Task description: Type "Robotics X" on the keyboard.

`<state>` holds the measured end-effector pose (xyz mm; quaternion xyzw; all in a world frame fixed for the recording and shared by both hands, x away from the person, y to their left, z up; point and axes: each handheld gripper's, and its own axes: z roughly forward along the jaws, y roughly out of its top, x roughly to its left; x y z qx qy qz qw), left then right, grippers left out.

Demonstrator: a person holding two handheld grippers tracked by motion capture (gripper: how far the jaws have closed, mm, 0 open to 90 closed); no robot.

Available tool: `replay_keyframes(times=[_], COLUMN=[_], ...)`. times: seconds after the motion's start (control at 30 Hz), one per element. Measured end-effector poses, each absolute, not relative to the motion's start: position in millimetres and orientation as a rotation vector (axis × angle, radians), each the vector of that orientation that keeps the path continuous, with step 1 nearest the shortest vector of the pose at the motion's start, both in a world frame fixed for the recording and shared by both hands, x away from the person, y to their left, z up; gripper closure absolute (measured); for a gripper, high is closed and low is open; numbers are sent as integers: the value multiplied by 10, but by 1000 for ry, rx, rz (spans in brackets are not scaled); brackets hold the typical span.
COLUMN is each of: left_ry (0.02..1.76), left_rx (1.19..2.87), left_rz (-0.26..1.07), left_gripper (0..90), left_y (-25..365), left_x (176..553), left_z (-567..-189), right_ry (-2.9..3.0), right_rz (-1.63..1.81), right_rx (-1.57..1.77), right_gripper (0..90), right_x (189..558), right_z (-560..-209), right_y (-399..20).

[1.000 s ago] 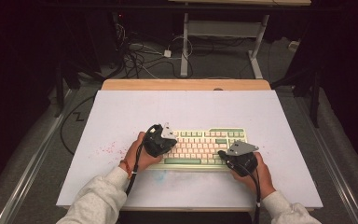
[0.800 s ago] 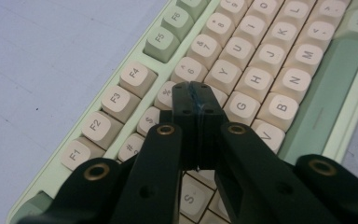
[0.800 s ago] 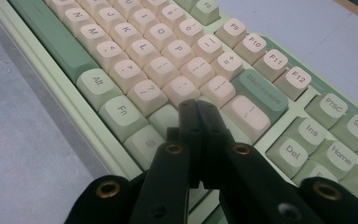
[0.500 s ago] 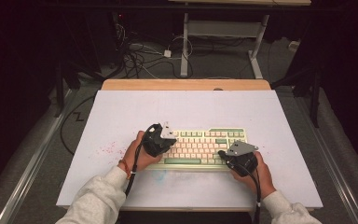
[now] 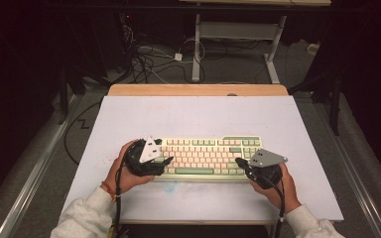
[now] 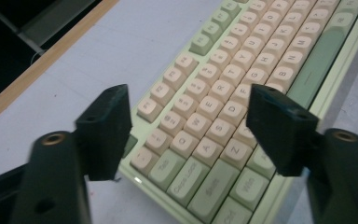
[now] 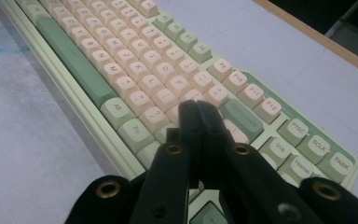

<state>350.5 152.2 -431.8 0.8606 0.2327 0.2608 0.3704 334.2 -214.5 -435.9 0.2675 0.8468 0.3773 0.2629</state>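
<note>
Keyboard, pale green case with cream and green keycaps, lies flat on the white surface, near its front half, long side facing the person. Looks like a rigid plastic slab: stiff, won't flex, probably moderate weight, heavier than it seems if mechanical. Keycaps are smooth, loose-fitting, can pop off or depress under a pinch, so not a good hold. Case edge is thin and slick; best purchase judged to be the short ends or the front lip beside the spacebar, one set of tongs at each end so it stays level. Single-end lift would likely tilt and slide.

Left tongs are at the keyboard's left end, jaws spread wide and have just been opening; between them only the keys of the Q/A/Z area lie underneath, pads pressing nothing. In the high view the left tongs sit over the left edge of the case, held by the left hand.

Right tongs are clenched tip to tip, empty, tips down over the keys near the right end of the main block, just short of the Ins/Home cluster; touching a key or just above, can't tell. High view puts the right tongs at the front right corner, right hand behind.

Beyond: wood strip at the far edge of the surface, cables on the floor, table legs behind.
</note>
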Motion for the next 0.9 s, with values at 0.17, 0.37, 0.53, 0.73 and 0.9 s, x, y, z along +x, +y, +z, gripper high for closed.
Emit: replay_keyframes(times=[0.17, 0.37, 0.53, 0.73, 0.9], left_ry=[636, 707, 742, 771, 770], left_rx=[2170, 2203, 2227, 2232, 2244], left_rz=[679, 690, 713, 700, 692], left_gripper=[206, 195, 172, 172, 173], left_y=[1712, 1941, 2042, 2158, 2175], left_x=[3395, 3252, 3173, 3079, 3031], left_z=[-4427, -4638, -4702, -4752, -4777], right_ry=[2286, 2296, 2298, 2306, 2319], right_rz=[1034, 1034, 1029, 1022, 1007], right_rx=[731, 734, 751, 743, 738], right_gripper=[900, 900, 900, 900, 900], right_x=[3344, 3387, 3456, 3561, 3654], right_z=[-4333, -4317, -4314, -4289, -4285], right_y=[-2143, -2111, -2066, -1944, -1833])
